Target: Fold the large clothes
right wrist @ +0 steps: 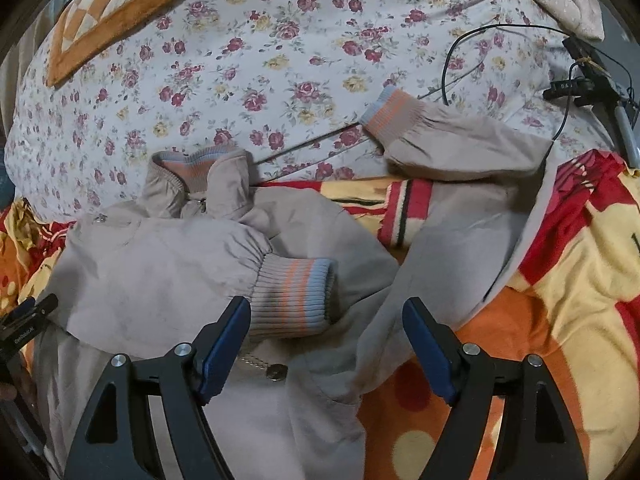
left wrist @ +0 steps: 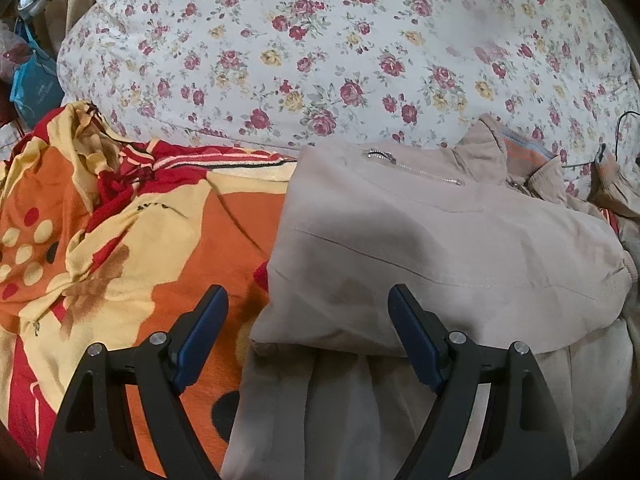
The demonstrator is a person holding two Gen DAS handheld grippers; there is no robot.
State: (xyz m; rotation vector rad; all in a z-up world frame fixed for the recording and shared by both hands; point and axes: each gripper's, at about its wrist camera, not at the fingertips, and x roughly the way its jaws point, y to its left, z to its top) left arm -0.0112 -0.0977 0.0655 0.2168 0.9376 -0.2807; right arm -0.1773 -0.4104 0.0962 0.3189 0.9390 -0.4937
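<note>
So you're partway into this one. The beige jacket point(right wrist: 160, 272) is lying front-up on the orange, red and yellow blanket point(right wrist: 580, 300), with its collar point(right wrist: 192, 172) pointing toward the floral sheet point(right wrist: 280, 60). One sleeve is already folded across the chest, its striped cuff point(right wrist: 296, 296) sitting right in the middle of the jacket. The other sleeve point(right wrist: 460, 148) is flung out away from the jacket, its cuff resting on the floral sheet, so that one's not done yet. After that I'd guess you've got the body left to fold up from the hem, since the lower part of the jacket looks loose and rumpled.

Both of your grippers are wide open and holding nothing. Your left gripper point(left wrist: 308, 344) hovers over the jacket's edge, with one finger over the blanket and the other over the beige fabric. Your right gripper point(right wrist: 324, 344) is just below the folded cuff, near the zipper pull point(right wrist: 276, 372).

Count-wise: one jacket, two sleeves (one in, one out), two cuffs plus the matching striped collar band, one chest pocket zipper point(left wrist: 412, 168). Beyond the jacket there's one checkered orange cushion point(right wrist: 120, 12) up on the floral sheet and a black cable point(right wrist: 448, 72) trailing past the loose sleeve.
</note>
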